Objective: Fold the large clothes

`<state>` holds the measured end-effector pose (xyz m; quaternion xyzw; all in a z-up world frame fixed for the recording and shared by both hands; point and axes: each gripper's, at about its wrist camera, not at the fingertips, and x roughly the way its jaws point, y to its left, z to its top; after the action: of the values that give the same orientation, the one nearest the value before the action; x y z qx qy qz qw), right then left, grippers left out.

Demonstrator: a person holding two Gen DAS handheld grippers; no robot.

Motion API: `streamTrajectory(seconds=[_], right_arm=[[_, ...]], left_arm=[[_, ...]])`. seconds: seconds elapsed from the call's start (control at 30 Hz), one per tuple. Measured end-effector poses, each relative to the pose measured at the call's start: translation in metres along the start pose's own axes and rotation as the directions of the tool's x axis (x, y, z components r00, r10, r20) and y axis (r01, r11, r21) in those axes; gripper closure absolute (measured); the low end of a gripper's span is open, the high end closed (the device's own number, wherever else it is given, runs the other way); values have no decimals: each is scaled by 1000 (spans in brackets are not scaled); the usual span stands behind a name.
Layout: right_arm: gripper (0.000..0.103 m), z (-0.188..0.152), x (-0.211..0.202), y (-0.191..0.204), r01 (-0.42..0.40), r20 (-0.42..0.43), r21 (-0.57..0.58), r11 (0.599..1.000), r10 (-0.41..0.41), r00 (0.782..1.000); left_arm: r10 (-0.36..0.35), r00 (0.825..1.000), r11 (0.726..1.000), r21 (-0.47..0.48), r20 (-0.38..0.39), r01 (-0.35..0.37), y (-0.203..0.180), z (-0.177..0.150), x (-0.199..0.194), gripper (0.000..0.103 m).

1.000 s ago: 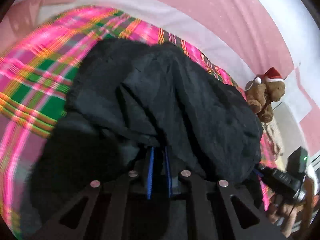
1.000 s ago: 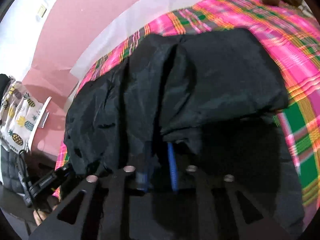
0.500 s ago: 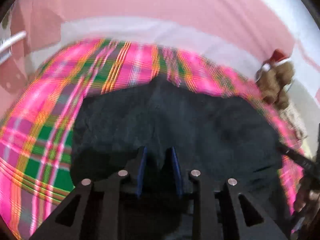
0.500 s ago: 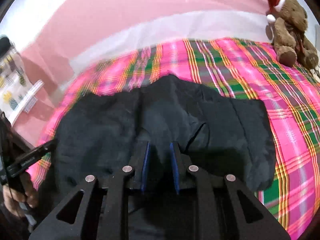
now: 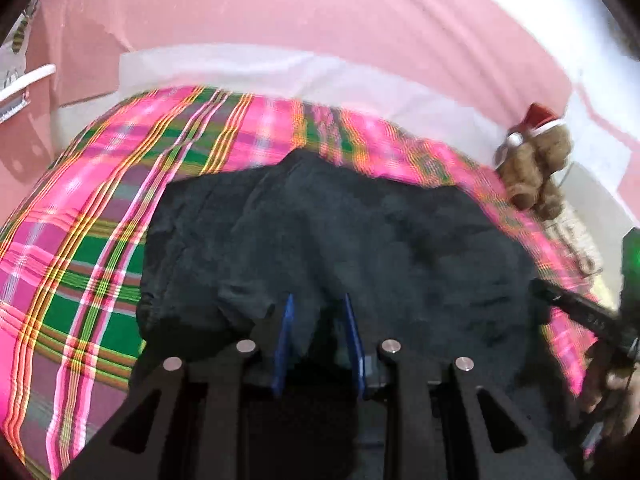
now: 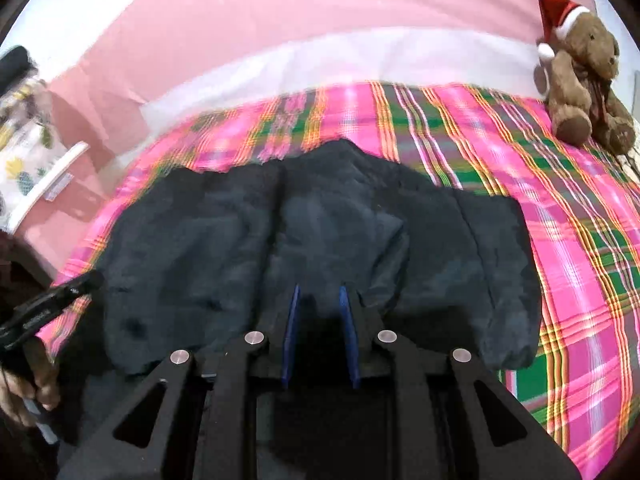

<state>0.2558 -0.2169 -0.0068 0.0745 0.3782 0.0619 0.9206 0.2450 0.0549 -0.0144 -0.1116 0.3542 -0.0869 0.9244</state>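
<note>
The left hand-held gripper (image 5: 318, 304) sits at lower centre, its blue pads parted, seemingly gripping nothing, over the black garment (image 5: 360, 240) spread mid-frame on the plaid bed cover (image 5: 80, 240). The right hand-held gripper (image 6: 319, 296), lower centre, is likewise parted above the garment (image 6: 320, 232); a teddy bear (image 6: 580, 76) sits upper right.

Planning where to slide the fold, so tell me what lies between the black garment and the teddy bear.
In the right wrist view, only bare plaid bedspread lies between the black garment and the teddy bear; nothing else sits on that stretch.
</note>
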Motion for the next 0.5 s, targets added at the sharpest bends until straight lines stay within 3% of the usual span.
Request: streamTrajectory(seconds=[0.1, 0.17, 0.3, 0.5], right_arm=[[82, -9, -8, 17, -62, 20, -28, 998, 63, 998], [82, -16, 11, 28, -79, -27, -56, 995, 78, 997], [82, -37, 53, 23, -63, -123, -23, 998, 59, 991], [82, -49, 67, 10, -92, -101, 29, 995, 95, 990]], left_arm=[[-75, 997, 997, 14, 30, 75, -19, -2, -11, 76], [-100, 995, 993, 57, 4, 99, -36, -9, 1, 76], [-60, 992, 995, 77, -115, 69, -45, -35, 48, 76], [-47, 993, 995, 86, -106, 57, -46, -43, 59, 76]])
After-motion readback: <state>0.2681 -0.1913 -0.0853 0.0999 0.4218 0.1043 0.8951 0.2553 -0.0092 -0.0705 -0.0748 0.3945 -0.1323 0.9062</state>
